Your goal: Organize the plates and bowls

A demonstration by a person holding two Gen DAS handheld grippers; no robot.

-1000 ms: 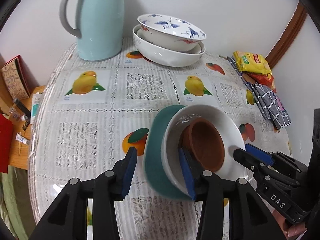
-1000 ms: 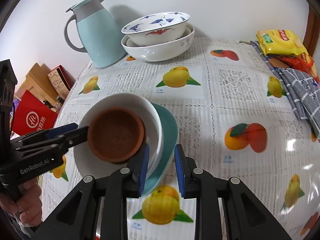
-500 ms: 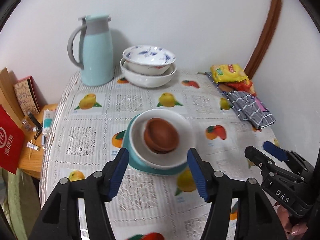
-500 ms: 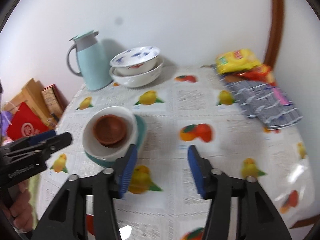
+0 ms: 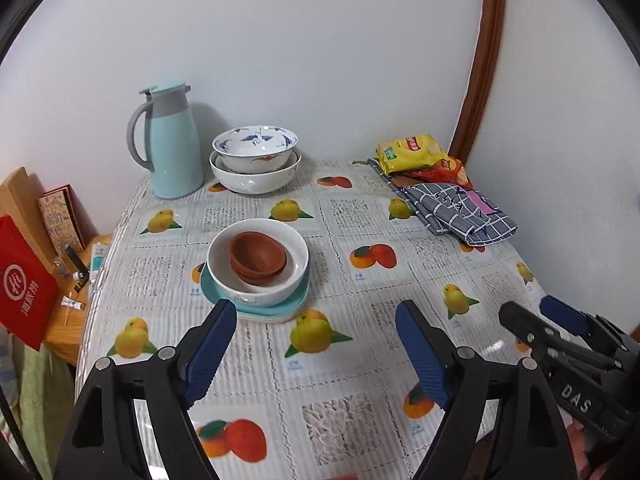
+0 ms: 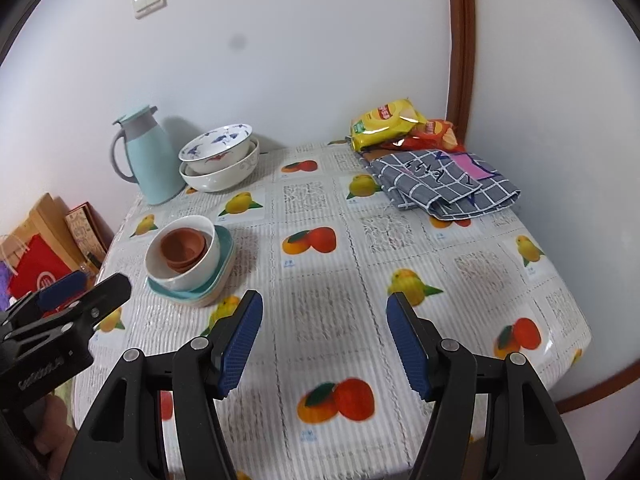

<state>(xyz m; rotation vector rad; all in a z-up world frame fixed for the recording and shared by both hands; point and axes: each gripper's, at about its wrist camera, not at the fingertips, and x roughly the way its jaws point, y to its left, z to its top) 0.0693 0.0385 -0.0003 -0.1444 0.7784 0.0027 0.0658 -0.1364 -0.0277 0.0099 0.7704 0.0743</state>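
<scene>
Opening wider just now, the left gripper (image 5: 316, 344) and the right gripper (image 6: 322, 340) have nothing between their fingers. Ahead on the desk (image 5: 400, 280), the brown bowls (image 5: 258, 256) sit inside the white bowl (image 5: 298, 276) on the teal plates (image 5: 296, 304). Stacking them this way probably saves room.

The stacked plates and bowls (image 5: 258, 268) stand on the surface (image 5: 360, 360) as the main obstacle. In front of the stack and to its right the surface is bare, so a hand-held gripper can pass there. Behind the stack the thermos (image 5: 170, 148) and the two big nested bowls (image 5: 256, 164) block the wall side. Far right of the stack, the folded cloth (image 5: 456, 212) and snack bags (image 5: 416, 154) close the corner.
</scene>
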